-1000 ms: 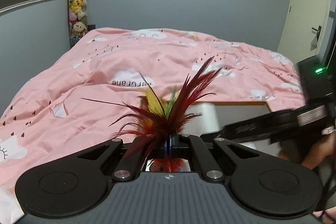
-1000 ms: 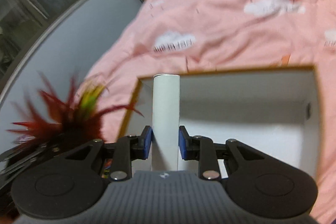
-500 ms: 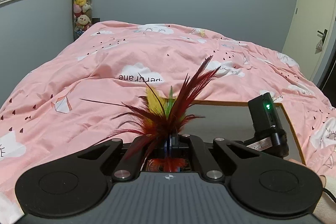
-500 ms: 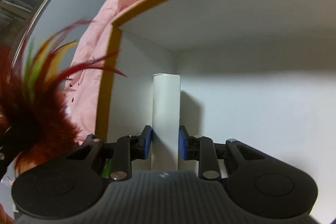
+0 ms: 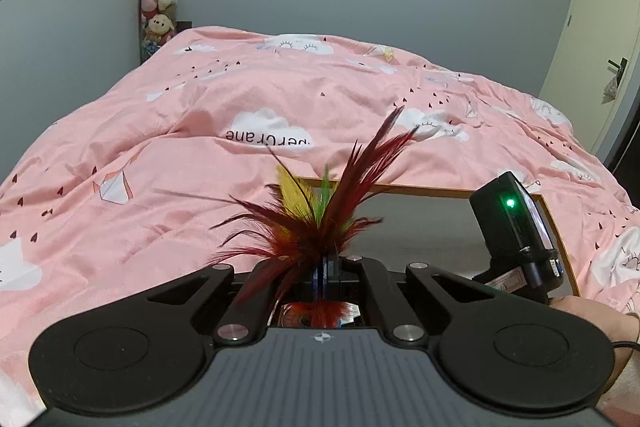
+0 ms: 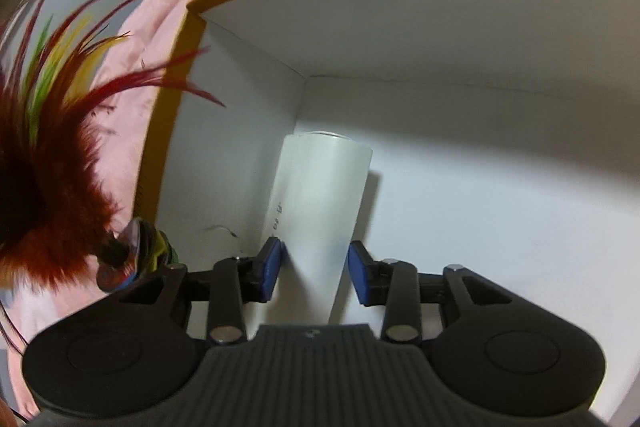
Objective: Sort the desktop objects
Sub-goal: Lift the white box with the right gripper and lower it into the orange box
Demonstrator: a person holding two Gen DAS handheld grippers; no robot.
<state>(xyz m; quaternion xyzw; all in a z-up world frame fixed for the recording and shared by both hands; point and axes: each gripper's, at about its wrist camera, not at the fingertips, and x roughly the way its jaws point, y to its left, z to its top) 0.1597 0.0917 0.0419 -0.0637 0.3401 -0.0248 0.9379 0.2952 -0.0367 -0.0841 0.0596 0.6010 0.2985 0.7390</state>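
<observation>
So the right gripper (image 6: 316,269) is down inside the white box (image 6: 460,155) with the tan rim, pointing steeply into the near-left corner. The white tube (image 6: 320,211) sits right between its blue pads (image 6: 272,269), leaning a bit with its top end tipped toward the corner of the box where the two walls meet. The jaws are opening — there's a sliver of gap on the right pad's side, and the left pad looks at most just brushing the tube, so it's no longer pinched. The tube's far end is close to the left wall, its lower end runs back under the gripper body where I can't see it.

The left gripper (image 5: 323,273) is pressed together on the feather shuttlecock (image 5: 320,215) — pads clamped tight around the base of the plumes, with dark red, yellow and green feathers fanning up and forward past the fingertips. A bit of its shiny disc base shows just behind the pads. From the right wrist view the shuttlecock hangs just outside the box's left wall, feathers crossing over the rim.

Everything's sitting on a pink cloud-print duvet (image 5: 200,131). In the left view the back of the right gripper's handle unit, with a green light, pokes up over the box, and a bit of the person's hand (image 5: 580,311) is at the right edge.
</observation>
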